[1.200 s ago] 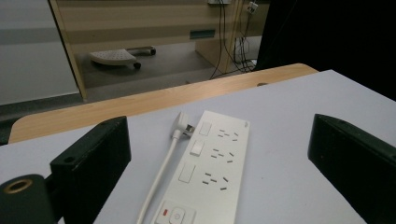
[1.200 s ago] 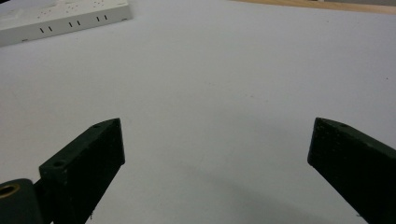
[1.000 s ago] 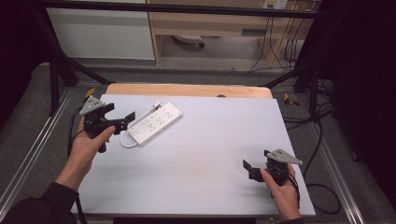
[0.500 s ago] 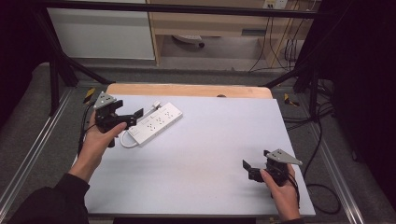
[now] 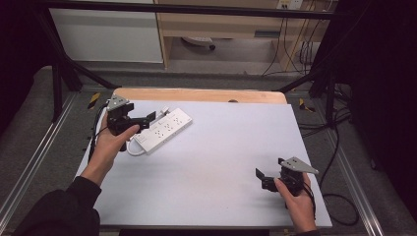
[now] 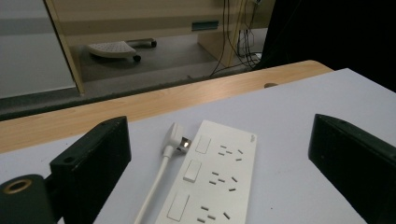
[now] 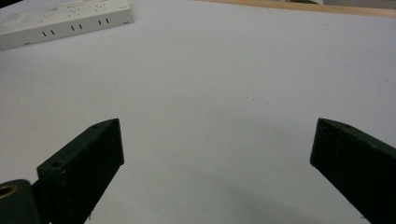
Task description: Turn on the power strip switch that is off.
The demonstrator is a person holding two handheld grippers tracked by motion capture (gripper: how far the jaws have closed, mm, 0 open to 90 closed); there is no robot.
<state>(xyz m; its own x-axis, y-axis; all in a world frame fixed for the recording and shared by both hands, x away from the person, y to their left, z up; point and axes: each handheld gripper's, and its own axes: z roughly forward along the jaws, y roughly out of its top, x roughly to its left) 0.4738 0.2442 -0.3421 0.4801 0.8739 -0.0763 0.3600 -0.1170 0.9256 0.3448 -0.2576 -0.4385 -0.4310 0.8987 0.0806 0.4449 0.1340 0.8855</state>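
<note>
The left gripper (image 5: 150, 118) is held with jaws spread wide and nothing between them, poised just over the near end of the white power strip (image 5: 163, 130), which is laid diagonally at the table's (image 5: 221, 147) far-left part with its white cable (image 6: 156, 182) and plug (image 6: 177, 140) alongside. The right gripper (image 5: 260, 178) is likewise spread wide and empty, held low over bare table at the near-right, well apart from the power strip.
</note>
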